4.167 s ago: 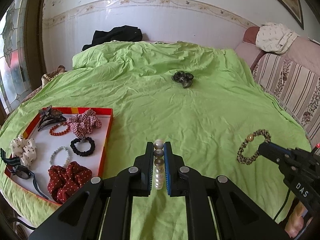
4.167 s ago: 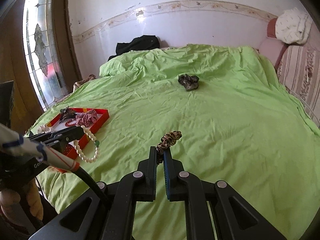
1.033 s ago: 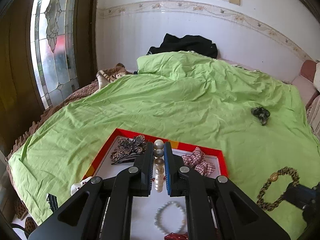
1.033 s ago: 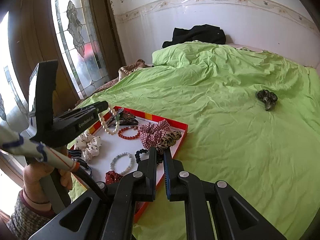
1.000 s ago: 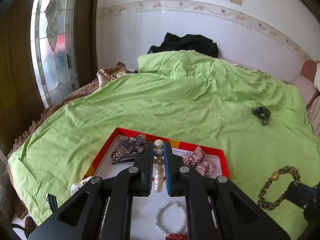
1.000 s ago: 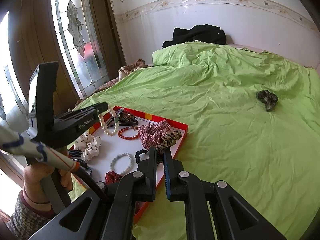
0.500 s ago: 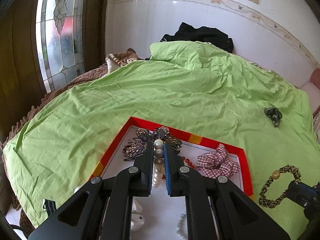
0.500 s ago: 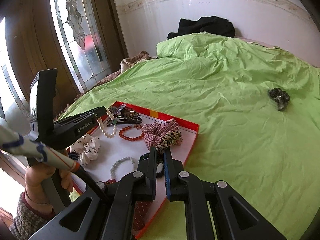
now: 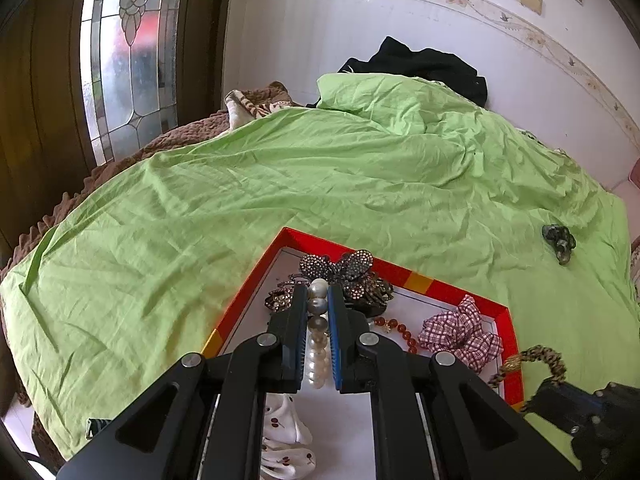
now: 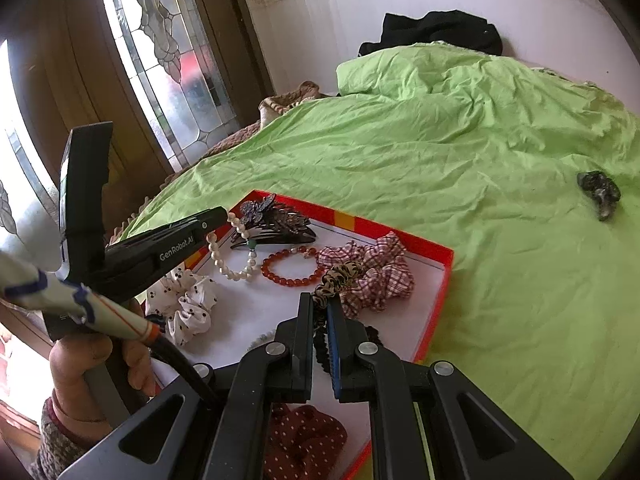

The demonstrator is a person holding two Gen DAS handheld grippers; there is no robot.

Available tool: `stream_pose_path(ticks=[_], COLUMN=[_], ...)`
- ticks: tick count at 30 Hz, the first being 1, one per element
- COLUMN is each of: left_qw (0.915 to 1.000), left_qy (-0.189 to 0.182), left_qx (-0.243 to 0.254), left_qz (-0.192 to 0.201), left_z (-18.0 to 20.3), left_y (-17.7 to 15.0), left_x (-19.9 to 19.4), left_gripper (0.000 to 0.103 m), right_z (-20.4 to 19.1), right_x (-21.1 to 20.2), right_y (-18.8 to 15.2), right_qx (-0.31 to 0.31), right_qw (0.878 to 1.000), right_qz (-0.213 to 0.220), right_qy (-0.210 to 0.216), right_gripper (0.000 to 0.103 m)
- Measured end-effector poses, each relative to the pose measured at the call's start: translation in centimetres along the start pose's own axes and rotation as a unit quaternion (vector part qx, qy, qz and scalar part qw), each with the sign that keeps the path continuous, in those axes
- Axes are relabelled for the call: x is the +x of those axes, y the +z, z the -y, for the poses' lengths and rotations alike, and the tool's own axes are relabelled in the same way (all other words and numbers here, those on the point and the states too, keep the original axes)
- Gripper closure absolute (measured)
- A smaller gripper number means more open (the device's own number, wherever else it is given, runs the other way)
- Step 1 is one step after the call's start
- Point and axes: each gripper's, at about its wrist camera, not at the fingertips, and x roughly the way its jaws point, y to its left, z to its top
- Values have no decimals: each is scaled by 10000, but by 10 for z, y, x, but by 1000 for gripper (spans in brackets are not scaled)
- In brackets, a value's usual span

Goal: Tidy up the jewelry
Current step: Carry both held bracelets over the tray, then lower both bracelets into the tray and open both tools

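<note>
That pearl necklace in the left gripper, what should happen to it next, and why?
Probably a small lowering, then opening. The left gripper is shut on the pearl necklace, which already dangles over the white floor of the red-rimmed tray, beside the red bead bracelet. Its lowest pearls look close to the floor, so little descent seems needed.

Daylight pours through the stained-glass window (image 10: 160, 60) at your left and blows out to plain white along the left edge of the right wrist view. The green bedspread (image 9: 320, 168) reads bright and evenly lit, its creases throwing only soft shadows. Glare streaks the glossy white wall (image 9: 320, 20). Both fisheye views bend the room hard, with black vignettes filling the corners. Your tongs and their arms sit dark in the foreground. The window panes look slightly blurred; the middle of each view stays sharp.
</note>
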Motion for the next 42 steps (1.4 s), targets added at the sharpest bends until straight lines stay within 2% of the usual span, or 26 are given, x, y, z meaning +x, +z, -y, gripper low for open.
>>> stream_pose_path(ticks=[8, 12, 17, 24, 30, 34, 42], left_qw=[9996, 9993, 9983, 9966, 9893, 9887, 9890], left_qy=[-268, -329, -312, -186, -243, -281, -102], left_qx=[-52, 41, -41, 46, 114, 233, 251], left_qz=[-26, -158, -488, -800, -1435, -1456, -1455], left_z=[2, 9, 7, 7, 5, 5, -1], left_y=[1, 1, 0, -3, -15, -20, -25], left_x=[2, 13, 32, 38, 34, 20, 14], left_gripper=[94, 94, 94, 94, 94, 94, 94], right_z=[-3, -1, 7, 15, 8, 4, -3], right_x=[13, 25, 42, 60, 63, 63, 61], right_y=[0, -2, -5, -11, -17, -21, -24], right_qx=[10, 114, 325, 584, 471, 428, 279], right_qw=[9998, 9991, 9976, 9944, 9944, 9943, 9964], right_qz=[-49, -148, -325, -575, -670, -714, -672], right_qy=[213, 380, 520, 662, 673, 661, 435], right_gripper=[95, 95, 95, 95, 95, 95, 93])
